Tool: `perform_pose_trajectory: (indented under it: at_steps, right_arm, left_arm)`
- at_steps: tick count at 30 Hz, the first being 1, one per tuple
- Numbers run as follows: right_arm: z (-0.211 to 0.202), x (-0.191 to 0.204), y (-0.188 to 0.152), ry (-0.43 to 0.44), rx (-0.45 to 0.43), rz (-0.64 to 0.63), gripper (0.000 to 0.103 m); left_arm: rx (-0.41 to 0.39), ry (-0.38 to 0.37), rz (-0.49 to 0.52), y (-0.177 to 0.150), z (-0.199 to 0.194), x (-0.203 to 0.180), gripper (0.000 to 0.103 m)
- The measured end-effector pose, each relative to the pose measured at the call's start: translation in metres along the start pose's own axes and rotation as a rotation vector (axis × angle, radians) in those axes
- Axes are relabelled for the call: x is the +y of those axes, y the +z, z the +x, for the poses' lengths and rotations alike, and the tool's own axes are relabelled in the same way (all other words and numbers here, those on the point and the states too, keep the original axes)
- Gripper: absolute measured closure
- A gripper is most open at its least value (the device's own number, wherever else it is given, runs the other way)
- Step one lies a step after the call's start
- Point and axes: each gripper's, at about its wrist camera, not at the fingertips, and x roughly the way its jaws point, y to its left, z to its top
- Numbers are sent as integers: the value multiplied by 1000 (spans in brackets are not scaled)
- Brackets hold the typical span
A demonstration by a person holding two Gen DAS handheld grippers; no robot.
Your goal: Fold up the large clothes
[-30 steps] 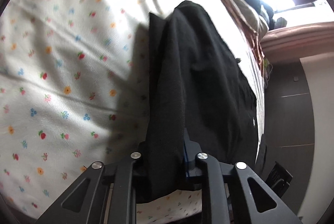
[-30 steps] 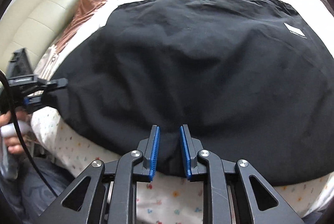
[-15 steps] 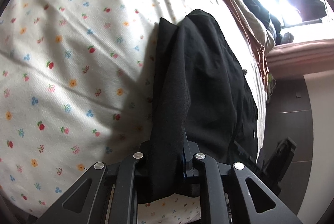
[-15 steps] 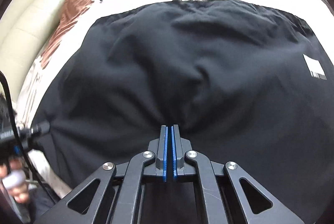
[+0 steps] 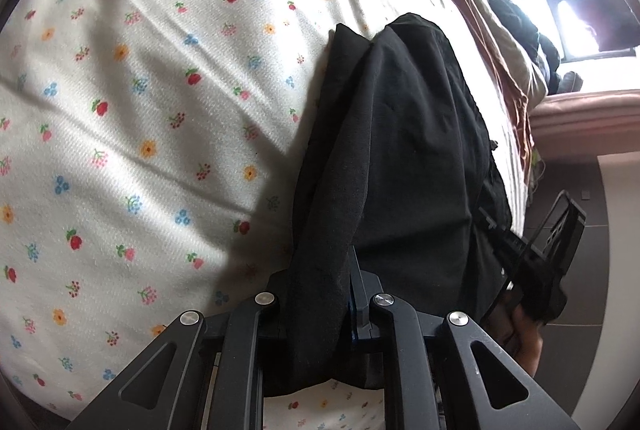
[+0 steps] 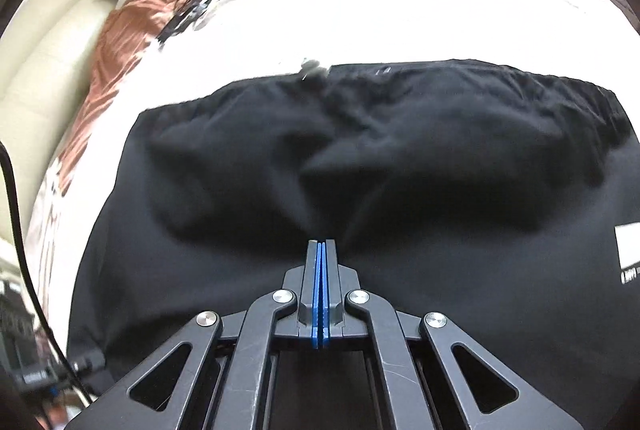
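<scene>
The black garment [image 6: 360, 169] lies spread on the bed [image 5: 140, 109] near its edge, one end bunched into a thick fold that hides the left tongs' [image 5: 320, 294] pads, which are clamped on it. The right tongs [image 6: 320, 246] are closed tight, pinching its cloth at the tips, angled downward; the far bedding is washed out by glare.
</scene>
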Motion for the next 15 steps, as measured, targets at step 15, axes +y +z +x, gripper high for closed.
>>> perform_pose_trajectory:
  at_steps: [15]
  right_arm:
    - [-32,-16,14,72,-63,38,76]
  left_arm:
    - [-1,-2,7,4,0,-3,87]
